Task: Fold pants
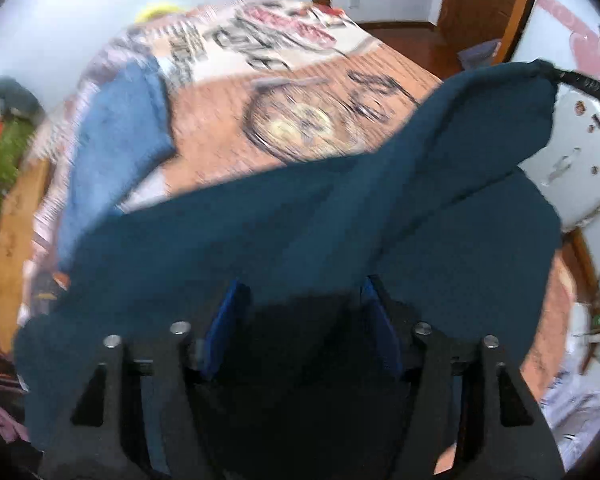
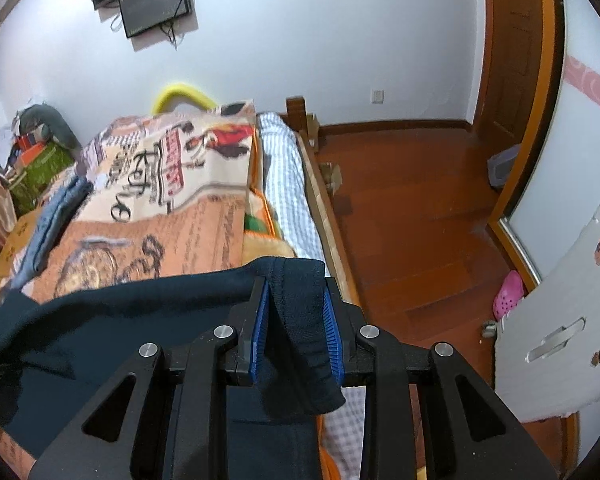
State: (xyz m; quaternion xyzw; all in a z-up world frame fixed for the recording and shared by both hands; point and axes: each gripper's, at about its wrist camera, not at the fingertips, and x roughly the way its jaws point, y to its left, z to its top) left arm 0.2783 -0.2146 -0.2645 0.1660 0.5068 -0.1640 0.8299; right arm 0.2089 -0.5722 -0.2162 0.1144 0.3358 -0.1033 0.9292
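Pants (image 2: 296, 320) pinched in my right gripper (image 2: 296, 312) | left gripper (image 1: 300, 320) smothered, grip unclear | held above bed (image 2: 204, 232) to fold

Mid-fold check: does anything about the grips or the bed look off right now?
The dark teal fabric pants are bunched thickly in the right gripper, a loose end dangling below its fingers. They drape over the left gripper, hiding its grip. A light blue garment lies crumpled on the printed orange bedspread.

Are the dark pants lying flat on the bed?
No. The dark pants hang lifted above the bed, pinched in the right tongs.
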